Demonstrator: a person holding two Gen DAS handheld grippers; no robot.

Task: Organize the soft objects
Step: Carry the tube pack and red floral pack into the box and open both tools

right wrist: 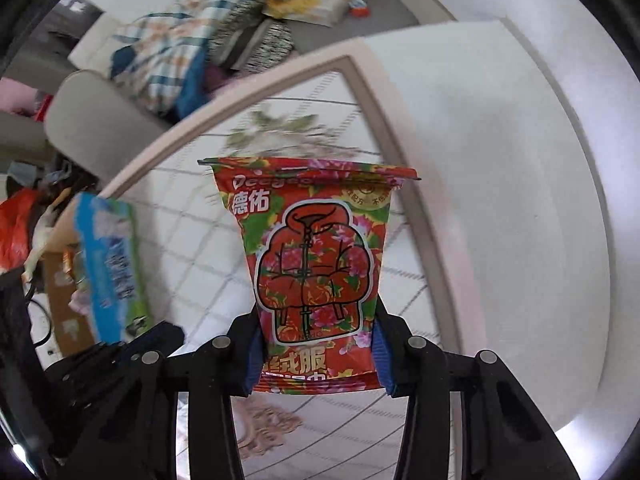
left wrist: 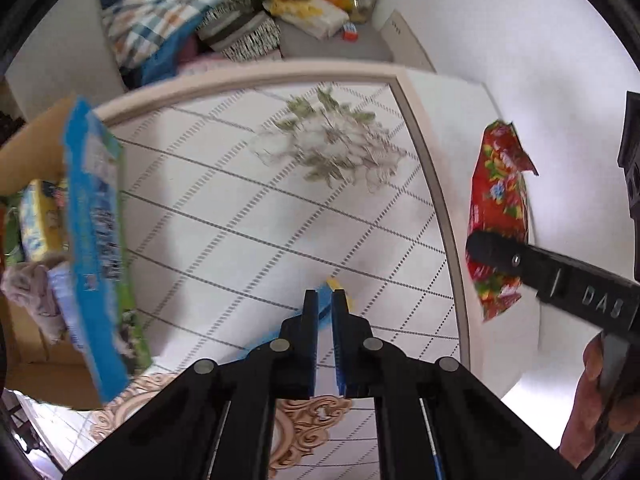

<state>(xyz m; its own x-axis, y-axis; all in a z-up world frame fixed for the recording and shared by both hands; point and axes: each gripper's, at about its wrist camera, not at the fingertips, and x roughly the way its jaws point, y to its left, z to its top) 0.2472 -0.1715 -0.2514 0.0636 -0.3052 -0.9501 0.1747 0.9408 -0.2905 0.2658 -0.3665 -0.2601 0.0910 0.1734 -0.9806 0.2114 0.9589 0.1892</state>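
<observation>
My right gripper [right wrist: 318, 320] is shut on the lower part of a red floral wipes pack [right wrist: 316, 248], which stands upright between the pads above the table. From the left wrist view the same red pack [left wrist: 500, 192] hangs at the right in the right gripper [left wrist: 496, 254], with a hand [left wrist: 596, 400] behind it. My left gripper [left wrist: 325, 308] is shut, and a thin yellow and blue packet edge [left wrist: 334, 283] shows between its fingertips. A blue and green pack [left wrist: 94, 240] stands on end to its left, apart from the fingers.
A quilted white mat [left wrist: 240, 208] with a leaf print and beige rim [left wrist: 434, 184] covers the table. A cardboard box [left wrist: 28, 160] holding soft packs and a cloth sits at the left. Behind lies a sofa [left wrist: 332, 40] with a checked blanket [left wrist: 160, 12] and pillows.
</observation>
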